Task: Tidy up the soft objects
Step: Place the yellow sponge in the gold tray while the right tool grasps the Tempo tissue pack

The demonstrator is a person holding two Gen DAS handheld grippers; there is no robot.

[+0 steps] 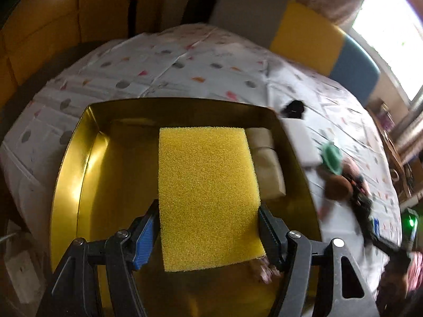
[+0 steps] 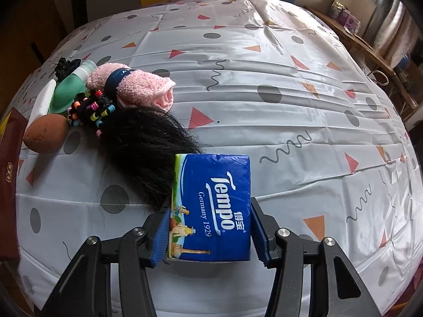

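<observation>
My left gripper (image 1: pixel 208 227) is shut on a yellow sponge (image 1: pixel 206 195), pads pressing its two long edges. It hangs over an open gold tin (image 1: pixel 79 185) that holds beige padded pieces (image 1: pixel 267 163) along its right side. My right gripper (image 2: pixel 210 211) is shut on a blue Tempo tissue pack (image 2: pixel 211 206) above the patterned tablecloth (image 2: pixel 290 105). Behind the pack lies a black hairpiece (image 2: pixel 148 153). Farther left sit beaded hair ties (image 2: pixel 92 111), a pink fuzzy roll with a navy band (image 2: pixel 132 87), a brown egg-shaped sponge (image 2: pixel 46 134), a green soft bottle (image 2: pixel 68 89) and a black scrunchie (image 2: pixel 66 64).
A white block (image 2: pixel 42 100) lies beside the green bottle, and a dark red lid (image 2: pixel 10 185) sits at the table's left edge. Yellow, grey and blue wall panels (image 1: pixel 306 34) stand behind the table. A window (image 1: pixel 391 26) and cluttered shelves are to the right.
</observation>
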